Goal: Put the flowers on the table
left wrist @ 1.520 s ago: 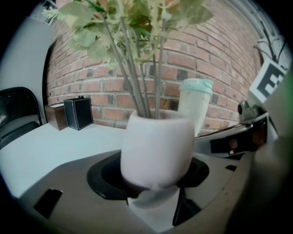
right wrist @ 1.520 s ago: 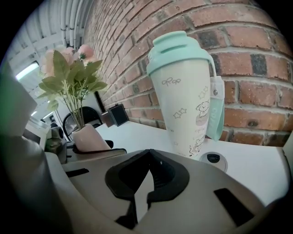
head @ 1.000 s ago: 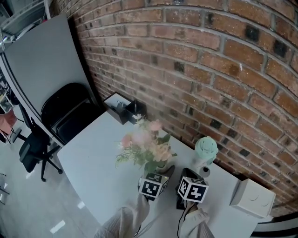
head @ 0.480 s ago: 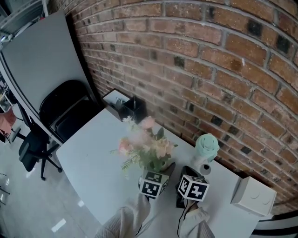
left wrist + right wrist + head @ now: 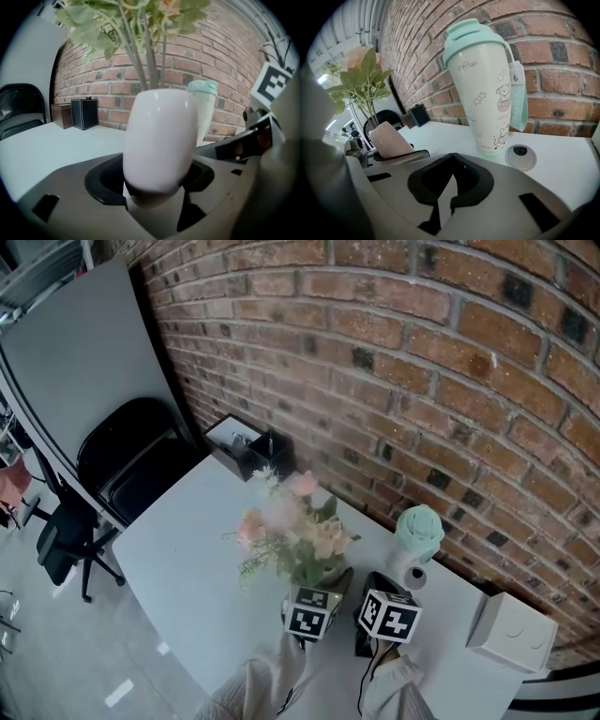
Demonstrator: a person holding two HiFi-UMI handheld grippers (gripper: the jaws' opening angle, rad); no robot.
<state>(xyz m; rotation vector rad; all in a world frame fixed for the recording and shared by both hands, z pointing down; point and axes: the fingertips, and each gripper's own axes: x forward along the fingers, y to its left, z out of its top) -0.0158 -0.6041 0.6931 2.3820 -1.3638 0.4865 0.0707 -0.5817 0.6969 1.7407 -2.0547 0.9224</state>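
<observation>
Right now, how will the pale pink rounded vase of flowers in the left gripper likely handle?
The pale pink rounded vase looks glossy, so it could slip in the left gripper. Its tall flower stems probably make it top-heavy, apt to tip.

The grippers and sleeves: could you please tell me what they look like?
The left gripper and right gripper have pale grey bodies with black claw pads. Each carries a white cube with black square markers. The sleeves are light grey.
</observation>
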